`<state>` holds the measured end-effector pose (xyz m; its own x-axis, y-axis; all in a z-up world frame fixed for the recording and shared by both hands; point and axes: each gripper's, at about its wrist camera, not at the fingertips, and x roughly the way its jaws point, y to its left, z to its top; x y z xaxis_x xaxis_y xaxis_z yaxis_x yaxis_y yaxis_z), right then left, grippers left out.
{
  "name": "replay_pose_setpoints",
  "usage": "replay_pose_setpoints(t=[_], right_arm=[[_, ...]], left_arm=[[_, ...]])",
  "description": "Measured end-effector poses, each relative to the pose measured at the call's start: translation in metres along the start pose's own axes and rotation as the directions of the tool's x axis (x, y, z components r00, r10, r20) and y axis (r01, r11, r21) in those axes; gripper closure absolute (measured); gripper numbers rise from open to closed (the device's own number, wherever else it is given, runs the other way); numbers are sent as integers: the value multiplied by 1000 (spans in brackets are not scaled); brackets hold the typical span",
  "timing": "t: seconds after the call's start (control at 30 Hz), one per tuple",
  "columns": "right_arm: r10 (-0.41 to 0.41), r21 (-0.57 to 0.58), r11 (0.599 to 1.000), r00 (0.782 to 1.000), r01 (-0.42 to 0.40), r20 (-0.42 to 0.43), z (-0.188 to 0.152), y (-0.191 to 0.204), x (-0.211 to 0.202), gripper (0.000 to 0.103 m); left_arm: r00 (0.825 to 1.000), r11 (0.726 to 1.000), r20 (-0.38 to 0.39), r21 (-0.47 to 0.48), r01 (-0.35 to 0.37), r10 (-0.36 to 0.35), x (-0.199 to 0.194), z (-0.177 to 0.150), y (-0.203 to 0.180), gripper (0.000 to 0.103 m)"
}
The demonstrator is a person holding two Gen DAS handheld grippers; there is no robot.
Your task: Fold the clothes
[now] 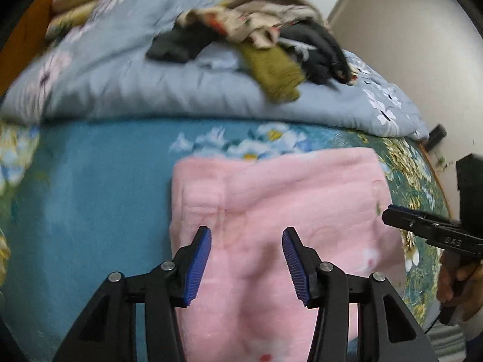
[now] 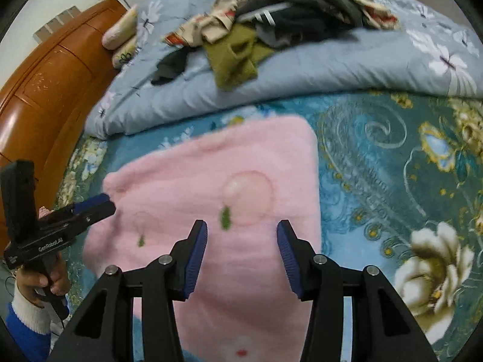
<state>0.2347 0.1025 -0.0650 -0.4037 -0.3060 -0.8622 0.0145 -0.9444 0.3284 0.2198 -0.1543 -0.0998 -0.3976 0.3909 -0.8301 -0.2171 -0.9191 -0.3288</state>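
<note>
A folded pink fleece garment (image 1: pixel 271 199) lies flat on the teal floral bedspread (image 1: pixel 90 187); it also fills the middle of the right wrist view (image 2: pixel 211 166), where a pale round print shows on it. My left gripper (image 1: pixel 247 230) hovers over the garment's near part, open, with nothing between its blue pads. My right gripper (image 2: pixel 241 223) is likewise open above the garment with an empty gap. Each gripper shows in the other's view: the right one (image 1: pixel 392 215) at the garment's right edge, the left one (image 2: pixel 102 203) at its left edge.
A grey-blue floral quilt (image 1: pixel 151 84) is bunched behind the garment, topped by a heap of unfolded clothes (image 1: pixel 271 30), among them an olive piece (image 2: pixel 235 60). An orange wooden headboard (image 2: pixel 45 90) stands at the left. A hand (image 2: pixel 39 280) in a blue and white sleeve holds the left gripper.
</note>
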Motion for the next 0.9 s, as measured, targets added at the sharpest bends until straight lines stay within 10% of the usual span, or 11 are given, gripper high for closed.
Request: replay_pose_setpoints(t=[0.4,0.53,0.9], right_arm=[[38,54,998,999,-36,-24,-2,-15,13,53],[58,57,997,998,-57,-7,-21,-29,-11,36],[211,279,941,977,-193,-36,-44,-61,16,35]], left_arm=[[999,997,-2,-70,37,-37,10,1,14,50],[1000,998,15,-61,19,-18,-13,-17,19,35],[989,941,-72,-324,103,-133,23,-53,59,26]])
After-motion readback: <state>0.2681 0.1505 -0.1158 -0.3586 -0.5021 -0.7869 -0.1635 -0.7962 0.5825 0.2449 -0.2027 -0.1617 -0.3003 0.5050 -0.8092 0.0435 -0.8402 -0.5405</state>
